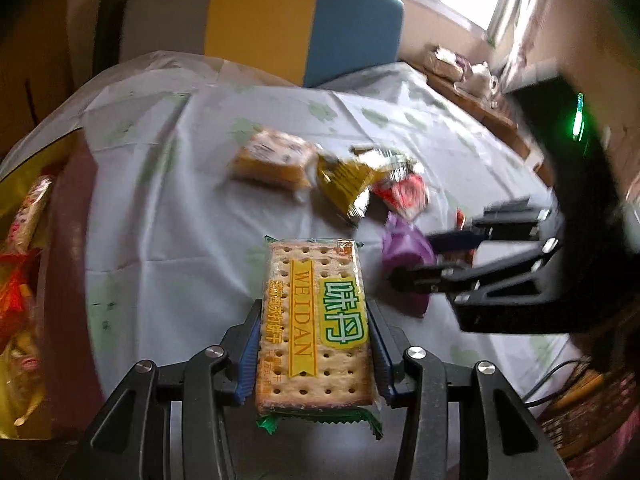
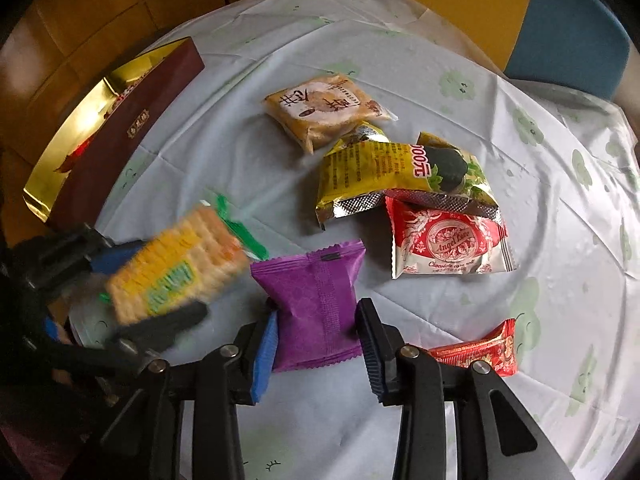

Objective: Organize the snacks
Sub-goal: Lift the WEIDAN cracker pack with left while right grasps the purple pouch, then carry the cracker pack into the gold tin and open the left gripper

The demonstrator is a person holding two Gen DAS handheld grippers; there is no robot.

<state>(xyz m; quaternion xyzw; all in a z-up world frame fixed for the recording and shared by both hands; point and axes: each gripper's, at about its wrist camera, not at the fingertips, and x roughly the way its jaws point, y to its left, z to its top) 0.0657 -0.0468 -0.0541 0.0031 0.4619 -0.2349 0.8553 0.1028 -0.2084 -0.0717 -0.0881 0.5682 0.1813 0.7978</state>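
Observation:
My left gripper (image 1: 314,308) is shut on a packet of square crackers (image 1: 316,320) with a yellow and green label, held above the table. In the right wrist view that packet (image 2: 176,268) is blurred at the left, near the maroon box (image 2: 132,128). A purple packet (image 2: 316,304) lies on the cloth with my right gripper (image 2: 318,314) around its lower half, both pads touching its sides. From the left wrist view, the right gripper (image 1: 414,260) and the purple packet (image 1: 404,252) are at the right.
On the pale cloth (image 2: 520,80) lie a tan packet (image 2: 324,108), a yellow packet (image 2: 392,172), a red-and-white packet (image 2: 448,240) and a small red packet (image 2: 480,350). The gold-lined box (image 1: 68,240) holds several snacks. A blue and yellow chair (image 1: 260,20) stands behind the table.

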